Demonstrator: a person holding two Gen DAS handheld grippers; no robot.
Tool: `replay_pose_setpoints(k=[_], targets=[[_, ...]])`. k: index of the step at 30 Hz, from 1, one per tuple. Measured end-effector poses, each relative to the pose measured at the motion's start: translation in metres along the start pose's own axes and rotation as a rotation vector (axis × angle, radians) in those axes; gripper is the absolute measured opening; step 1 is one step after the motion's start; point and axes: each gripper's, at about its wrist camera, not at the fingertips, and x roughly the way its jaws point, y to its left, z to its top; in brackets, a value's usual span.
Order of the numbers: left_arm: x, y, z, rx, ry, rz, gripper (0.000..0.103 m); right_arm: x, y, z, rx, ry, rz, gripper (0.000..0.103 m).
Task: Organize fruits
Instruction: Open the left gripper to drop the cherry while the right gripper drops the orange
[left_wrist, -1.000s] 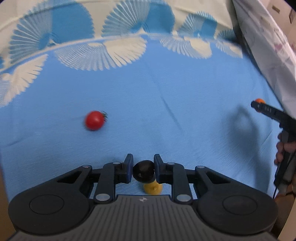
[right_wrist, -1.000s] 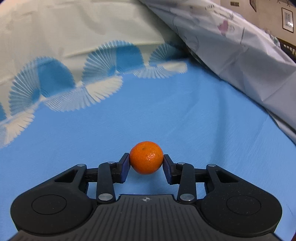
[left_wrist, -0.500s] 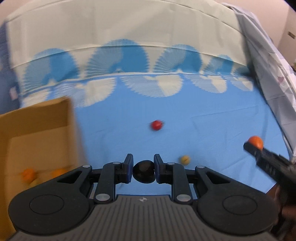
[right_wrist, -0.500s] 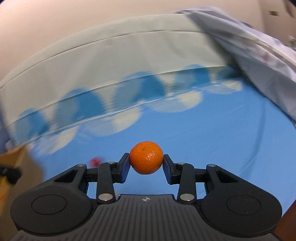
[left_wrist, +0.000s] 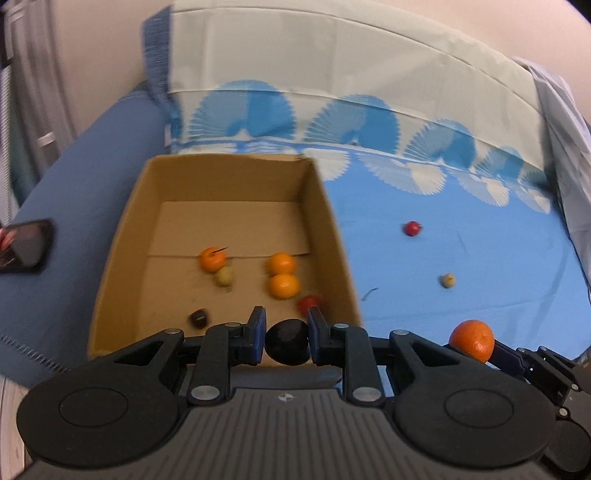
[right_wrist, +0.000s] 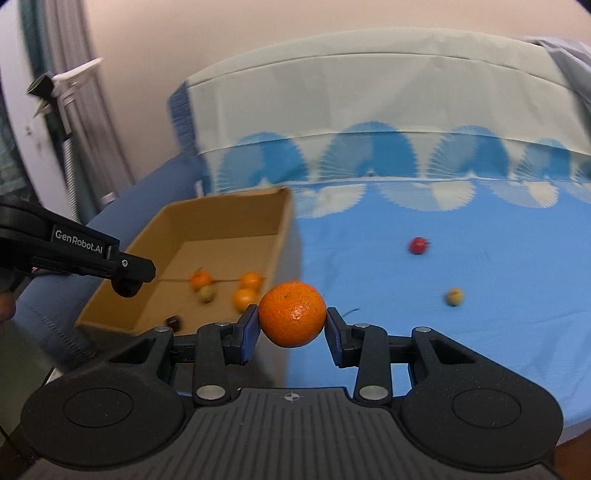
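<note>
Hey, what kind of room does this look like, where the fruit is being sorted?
Probably a bedroom: the fruit lies on what looks like a bed with a blue sheet, a fan-patterned cover draped behind it, and a curtain at the left. A cardboard box sits on the bedding.

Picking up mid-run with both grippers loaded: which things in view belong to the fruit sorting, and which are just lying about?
Job:
cardboard box with fruit inside
dark fruit in the left gripper
orange in the right gripper
red fruit and yellowish fruit on the blue sheet

Lying about:
phone
</note>
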Motion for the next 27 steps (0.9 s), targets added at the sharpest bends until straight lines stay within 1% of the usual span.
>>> replay_pose_setpoints(k=[6,13,22,27], targets=[[-0.011,0.042,-0.004,-0.077,-0.012,0.022,0.026,0.005,0.035,0.003,-0.058,0.02,0.023,0.04],[-0.003,0.065,0.004,-0.12,-0.018,0.023,0.026,0.02,0.058,0.007,-0.099,0.039,0.026,0.04],[0.032,0.077,0.03,-0.143,-0.029,0.034,0.026,0.054,0.067,0.021,-0.127,0.052,0.017,0.04],[0.061,0.084,0.043,-0.144,-0.009,0.052,0.026,0.082,0.07,0.027,-0.141,0.064,0.024,0.04]])
